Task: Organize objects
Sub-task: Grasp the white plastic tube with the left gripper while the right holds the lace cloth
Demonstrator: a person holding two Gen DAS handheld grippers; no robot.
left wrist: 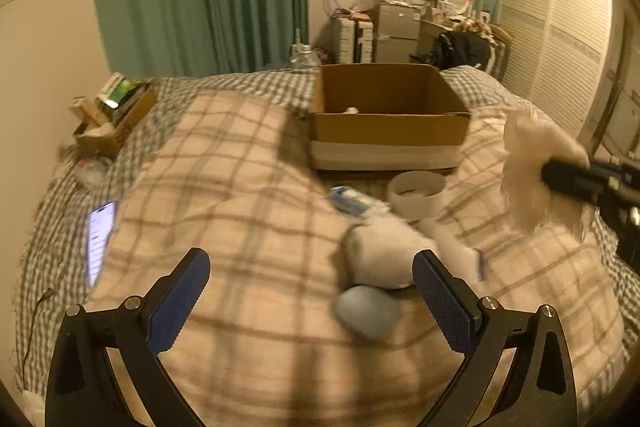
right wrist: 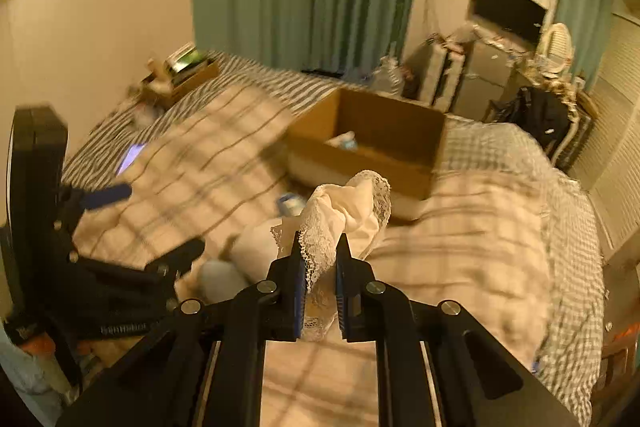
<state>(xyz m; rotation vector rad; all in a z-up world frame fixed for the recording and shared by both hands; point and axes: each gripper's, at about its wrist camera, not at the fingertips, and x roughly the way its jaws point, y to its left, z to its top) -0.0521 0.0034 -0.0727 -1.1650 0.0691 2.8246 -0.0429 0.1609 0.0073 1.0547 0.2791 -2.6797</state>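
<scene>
Clamping a lace-trimmed cream cloth (right wrist: 344, 211), the right gripper (right wrist: 319, 267) holds it aloft short of the cardboard box (right wrist: 384, 143). Nearer than the box, the left gripper (left wrist: 310, 281) hangs spread over a white plush toy (left wrist: 380, 253). Loose lace may snag the box rim or slip free.

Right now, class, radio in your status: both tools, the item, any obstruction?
Left tool open, empty. Right tool shut on lace cloth, lifted. Cardboard box ahead, open. Path looks clear.
</scene>
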